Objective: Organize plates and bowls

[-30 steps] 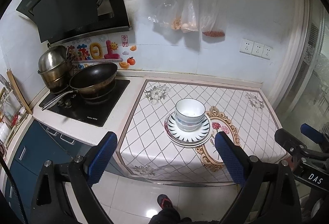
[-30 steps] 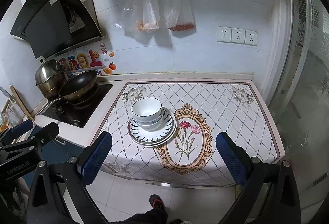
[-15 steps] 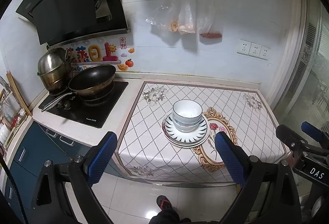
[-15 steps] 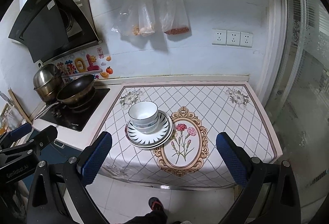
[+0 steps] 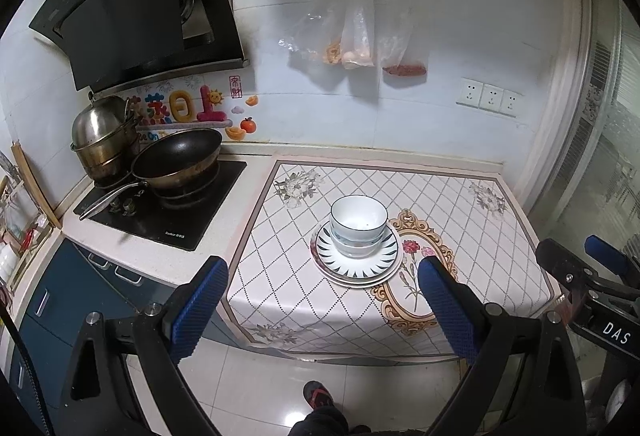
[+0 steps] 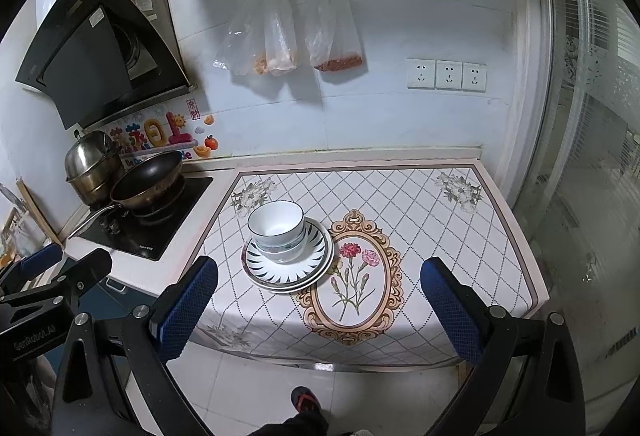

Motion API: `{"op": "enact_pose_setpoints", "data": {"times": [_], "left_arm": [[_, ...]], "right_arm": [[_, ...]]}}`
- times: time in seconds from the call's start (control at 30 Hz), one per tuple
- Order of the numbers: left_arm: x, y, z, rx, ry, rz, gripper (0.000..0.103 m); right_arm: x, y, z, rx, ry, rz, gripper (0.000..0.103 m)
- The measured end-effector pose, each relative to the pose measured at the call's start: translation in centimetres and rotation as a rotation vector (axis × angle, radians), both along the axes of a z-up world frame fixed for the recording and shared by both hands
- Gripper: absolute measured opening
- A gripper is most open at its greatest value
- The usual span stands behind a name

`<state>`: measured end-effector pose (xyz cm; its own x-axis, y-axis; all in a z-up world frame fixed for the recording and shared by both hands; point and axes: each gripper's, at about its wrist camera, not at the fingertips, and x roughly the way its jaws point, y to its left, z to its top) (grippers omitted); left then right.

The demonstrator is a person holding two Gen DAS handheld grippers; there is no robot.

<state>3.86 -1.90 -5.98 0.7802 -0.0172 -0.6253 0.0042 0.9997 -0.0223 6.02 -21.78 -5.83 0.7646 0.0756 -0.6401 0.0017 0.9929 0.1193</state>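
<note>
Plates and bowls sit as one stack on the desk: the bowls (image 5: 359,226) nested upright on the plates (image 5: 357,265), left of the desk's middle, beside the oval flower print (image 6: 352,282). From our left gripper (image 5: 320,310) the stack lies at twelve o'clock, centred between the fingers; from our right gripper (image 6: 318,306) it lies at eleven o'clock, so we judge the left hand better lined up, though both hang well back off the front edge. Both sets of fingers are spread wide and hold nothing. The stack has no long axis, being round. The desk (image 5: 460,196) wears a diamond-patterned cloth; at nine o'clock a wok (image 5: 178,160) stands on the stove, and bags (image 6: 280,36) hang on the tiled wall.
</note>
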Motion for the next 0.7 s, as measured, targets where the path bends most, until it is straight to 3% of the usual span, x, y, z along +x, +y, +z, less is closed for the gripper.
{"op": "enact_pose_setpoints", "data": {"times": [0.7], "left_arm": [[-0.54,0.45,0.70,-0.012,-0.022,0.003,0.097]], "right_arm": [[-0.71,0.08,0.32,0.001,-0.012,-0.014,0.103]]}}
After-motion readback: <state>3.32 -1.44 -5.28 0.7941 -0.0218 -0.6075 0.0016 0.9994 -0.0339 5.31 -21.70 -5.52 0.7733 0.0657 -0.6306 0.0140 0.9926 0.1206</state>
